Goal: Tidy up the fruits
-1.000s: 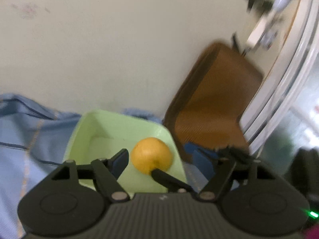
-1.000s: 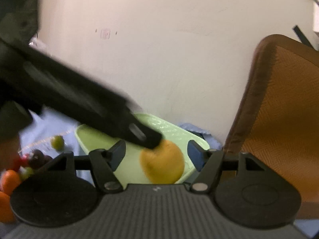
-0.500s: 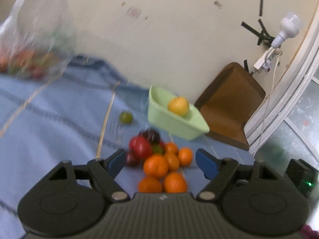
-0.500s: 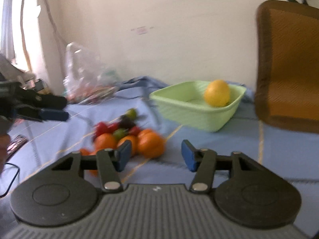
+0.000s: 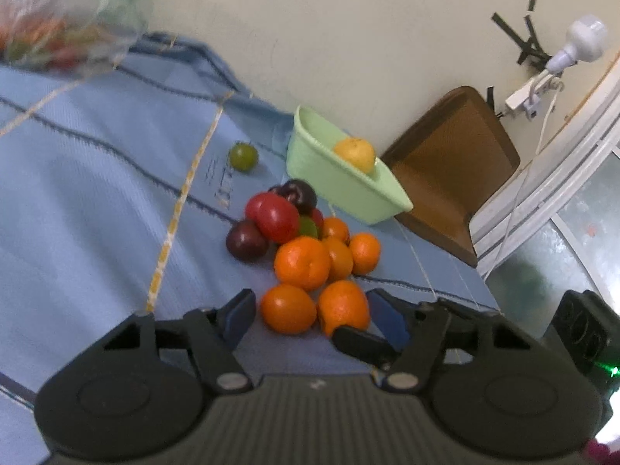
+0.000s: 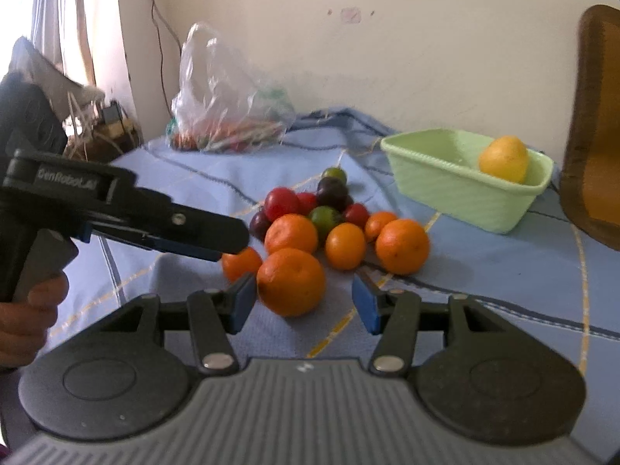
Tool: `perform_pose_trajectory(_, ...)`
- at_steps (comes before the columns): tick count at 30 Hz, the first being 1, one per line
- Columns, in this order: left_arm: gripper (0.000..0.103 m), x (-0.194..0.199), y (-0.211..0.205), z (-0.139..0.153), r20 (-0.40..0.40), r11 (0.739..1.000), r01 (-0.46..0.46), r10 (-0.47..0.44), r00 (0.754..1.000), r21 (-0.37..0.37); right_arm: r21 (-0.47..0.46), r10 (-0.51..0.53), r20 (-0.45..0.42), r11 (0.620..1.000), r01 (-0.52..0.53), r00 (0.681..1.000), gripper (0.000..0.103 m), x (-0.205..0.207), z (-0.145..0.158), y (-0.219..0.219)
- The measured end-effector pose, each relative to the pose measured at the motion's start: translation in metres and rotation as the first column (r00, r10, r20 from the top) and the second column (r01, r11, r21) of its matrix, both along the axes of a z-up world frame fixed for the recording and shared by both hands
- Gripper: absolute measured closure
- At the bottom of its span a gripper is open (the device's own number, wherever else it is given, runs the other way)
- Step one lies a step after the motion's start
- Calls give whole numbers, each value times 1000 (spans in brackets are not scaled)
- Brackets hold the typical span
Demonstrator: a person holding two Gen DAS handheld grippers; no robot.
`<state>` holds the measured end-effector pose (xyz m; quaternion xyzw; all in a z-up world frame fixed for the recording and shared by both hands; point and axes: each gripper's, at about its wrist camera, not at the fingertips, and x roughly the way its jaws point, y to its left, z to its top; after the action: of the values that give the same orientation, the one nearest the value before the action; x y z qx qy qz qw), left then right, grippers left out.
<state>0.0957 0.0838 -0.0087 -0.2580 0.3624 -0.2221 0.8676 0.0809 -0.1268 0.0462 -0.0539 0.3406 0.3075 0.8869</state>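
Note:
A pile of oranges [image 5: 302, 263], red and dark plums [image 5: 277, 217] and small green fruits lies on the blue cloth. A pale green basket [image 5: 345, 186] behind it holds one yellow fruit [image 5: 354, 154]. My left gripper [image 5: 310, 312] is open, just short of the two nearest oranges [image 5: 286, 308]. My right gripper [image 6: 304, 300] is open around the nearest orange [image 6: 290, 281], not touching it. The left gripper also shows in the right wrist view [image 6: 217, 238], over the pile's left side. The basket [image 6: 465, 186] and yellow fruit [image 6: 503, 159] show there at the right.
A single green fruit [image 5: 243, 157] lies apart, left of the basket. A clear plastic bag [image 6: 228, 104] of produce sits at the back by the wall. A brown chair [image 5: 453, 170] stands behind the basket. A cable hangs down the wall.
Both grippers have pulled back from the basket, leaving the yellow fruit in it, and have come down to the fruit pile. The right gripper now brackets the nearest orange.

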Motion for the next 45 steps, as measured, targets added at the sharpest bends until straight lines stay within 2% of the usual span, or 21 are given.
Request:
perform_pose_trajectory(2, 39, 0, -1, -2, 0, 1000, -2, 2, 1000, 3, 7, 25, -23, 1000, -25, 999, 60, 2, -2, 1)
perform_pose_trajectory(6, 39, -4, -8, 1, 26, 998, 6, -7, 1000, 60, -27, -11, 27, 1000, 11, 1000, 61, -6, 4, -10)
perform_pose_trajectory(10, 40, -7, -24, 4, 73, 985, -2, -10, 997, 172, -40, -70, 21, 997, 71, 997, 61, -13, 3, -32)
perform_pose_trajectory(13, 54, -11, -40, 6, 114, 955, -35, 1, 993, 294, 0, -87, 0, 996, 87, 996, 60, -16, 1, -40)
perform_pose_trajectory(14, 64, -13, -46, 6, 128, 938, -54, 10, 992, 342, 3, -89, 1, 996, 89, 996, 60, -16, 1, -40)
perform_pose_trajectory(16, 67, -16, -51, 7, 140, 919, -69, 15, 990, 388, -1, -89, 9, 996, 89, 996, 60, -16, 1, -37)
perform_pose_trajectory(18, 68, -20, -48, 10, 129, 928, -62, 15, 992, 368, -4, -77, 17, 997, 77, 997, 61, -16, 1, -35)
perform_pose_trajectory(23, 68, -24, -44, 31, 131, 968, 8, -42, 990, 251, 42, -62, 52, 997, 59, 997, 61, -18, 11, -41)
perform_pose_trajectory(26, 68, -5, -50, 48, 145, 976, 37, -69, 987, 213, 56, -83, 113, 995, 77, 990, 61, -9, 22, -46)
perform_pose_trajectory(29, 67, 33, -57, 66, 156, 982, 41, -70, 985, 183, 56, -131, 193, 991, 123, 972, 61, 12, 35, -54)
perform_pose_trajectory(34, 67, 113, -76, 77, 156, 983, 24, -53, 986, 180, 84, -260, 220, 965, 247, 940, 61, 73, 39, -72)
perform_pose_trajectory(38, 67, 164, -93, 63, 108, 974, 5, -31, 994, 226, 58, -294, 207, 956, 288, 933, 61, 110, 27, -76)
perform_pose_trajectory(41, 67, 188, -101, 48, 49, 972, 18, -31, 998, 236, 45, -300, 193, 954, 297, 934, 61, 124, 15, -81)
perform_pose_trajectory(45, 68, 201, -110, 37, 34, 966, 35, -45, 998, 257, 39, -299, 177, 954, 297, 937, 60, 135, 7, -82)
